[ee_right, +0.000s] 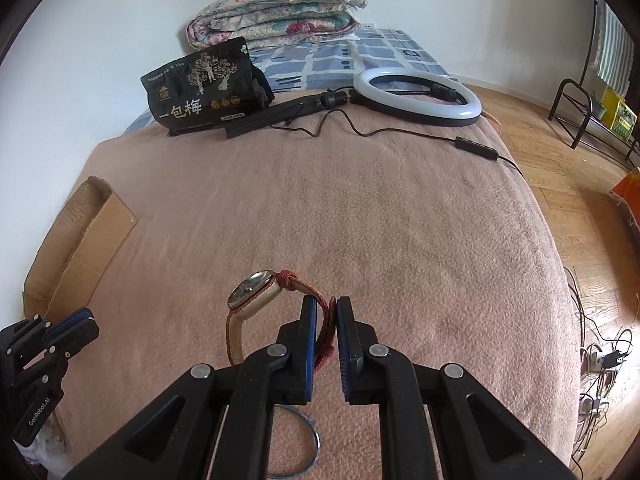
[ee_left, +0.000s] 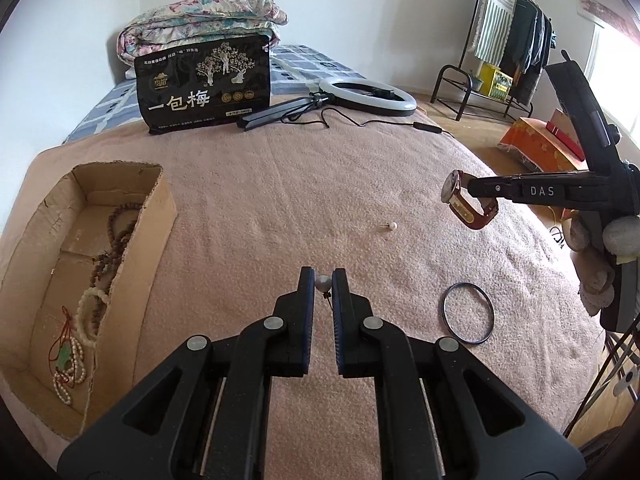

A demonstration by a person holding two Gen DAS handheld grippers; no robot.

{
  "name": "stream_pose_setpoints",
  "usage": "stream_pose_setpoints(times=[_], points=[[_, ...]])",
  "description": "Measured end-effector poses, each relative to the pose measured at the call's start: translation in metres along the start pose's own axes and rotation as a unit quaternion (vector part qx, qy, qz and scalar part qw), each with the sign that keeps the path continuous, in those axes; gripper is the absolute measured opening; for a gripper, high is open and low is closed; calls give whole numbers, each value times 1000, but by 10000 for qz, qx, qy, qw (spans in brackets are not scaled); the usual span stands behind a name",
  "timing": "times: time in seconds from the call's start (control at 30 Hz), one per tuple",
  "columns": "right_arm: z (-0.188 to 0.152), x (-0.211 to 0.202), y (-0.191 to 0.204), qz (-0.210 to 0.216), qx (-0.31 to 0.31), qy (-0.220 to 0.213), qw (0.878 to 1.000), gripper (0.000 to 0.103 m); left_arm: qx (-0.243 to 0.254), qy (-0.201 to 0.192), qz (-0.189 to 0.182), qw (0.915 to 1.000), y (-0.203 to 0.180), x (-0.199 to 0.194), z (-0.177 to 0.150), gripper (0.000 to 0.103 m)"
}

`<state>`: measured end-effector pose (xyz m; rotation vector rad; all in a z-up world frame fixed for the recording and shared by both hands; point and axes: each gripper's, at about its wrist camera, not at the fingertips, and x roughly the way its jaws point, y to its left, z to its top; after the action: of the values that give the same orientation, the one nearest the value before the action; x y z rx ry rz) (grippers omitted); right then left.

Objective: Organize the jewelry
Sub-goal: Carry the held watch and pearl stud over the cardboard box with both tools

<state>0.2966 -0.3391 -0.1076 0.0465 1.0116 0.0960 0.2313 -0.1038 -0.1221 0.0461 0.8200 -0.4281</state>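
My left gripper is shut on a small pearl earring, held above the pink blanket. My right gripper is shut on the red strap of a wristwatch, whose face hangs to the left of the fingers; the watch also shows at the right in the left wrist view. A second pearl earring lies on the blanket, and a thin blue bangle lies to the right. The cardboard box at the left holds several bead bracelets and necklaces.
A black snack bag, a ring light with its cable and a folded quilt lie at the far end of the bed. A clothes rack stands by the window. The wooden floor with cables lies to the right.
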Motion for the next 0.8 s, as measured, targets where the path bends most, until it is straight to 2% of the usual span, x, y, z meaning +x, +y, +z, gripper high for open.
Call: stream_pose_setpoints(times=[0.37,0.8], points=[[-3,-39,43,171,-296,-254,9991,7,-210,-306,209,9991,25,-49,-3,7],[1,-60,113,474,-745,-472,9950,7,-546,-572,639,9948,83,-100,-13,7]])
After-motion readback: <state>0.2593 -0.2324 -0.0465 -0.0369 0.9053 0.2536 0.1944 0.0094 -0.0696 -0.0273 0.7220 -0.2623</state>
